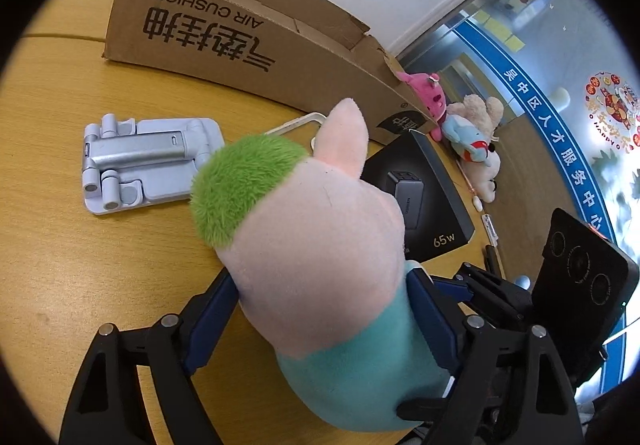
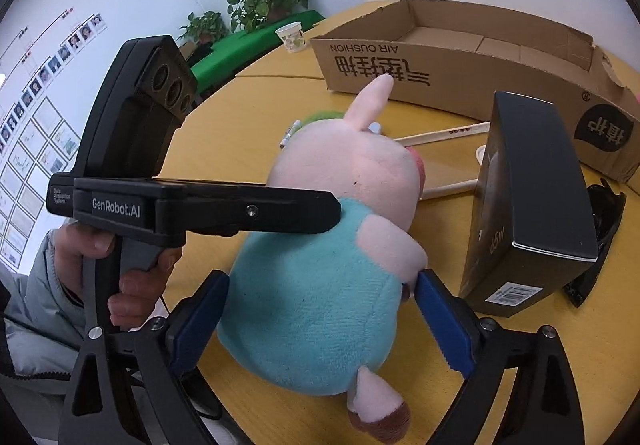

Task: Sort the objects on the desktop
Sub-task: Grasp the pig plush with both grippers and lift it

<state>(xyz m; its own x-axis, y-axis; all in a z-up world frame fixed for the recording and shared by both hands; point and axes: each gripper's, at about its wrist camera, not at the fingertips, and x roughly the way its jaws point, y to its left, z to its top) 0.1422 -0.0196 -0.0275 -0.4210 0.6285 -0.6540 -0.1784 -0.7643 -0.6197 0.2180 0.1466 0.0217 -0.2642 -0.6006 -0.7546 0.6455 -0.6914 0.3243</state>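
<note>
A plush pig (image 1: 320,245) with a pink head, a green tuft and a teal body lies on the wooden table (image 1: 60,245). My left gripper (image 1: 322,275) has its blue pads against both sides of the pig near the neck. The same pig (image 2: 320,285) lies between the blue pads of my right gripper (image 2: 322,277), which stands open around the teal body. In the right wrist view one finger (image 2: 280,211) of the left gripper crosses the pig's neck. An open cardboard box (image 1: 240,29) marked AIR CUSHION stands behind.
A black 65W charger box (image 2: 528,197) stands upright right of the pig. A grey folding stand (image 1: 144,161) lies to the left. Small plush toys (image 1: 472,137) sit beyond the box corner. Wooden sticks (image 2: 444,135), a paper cup (image 2: 292,37) and a hand (image 2: 132,285) also show.
</note>
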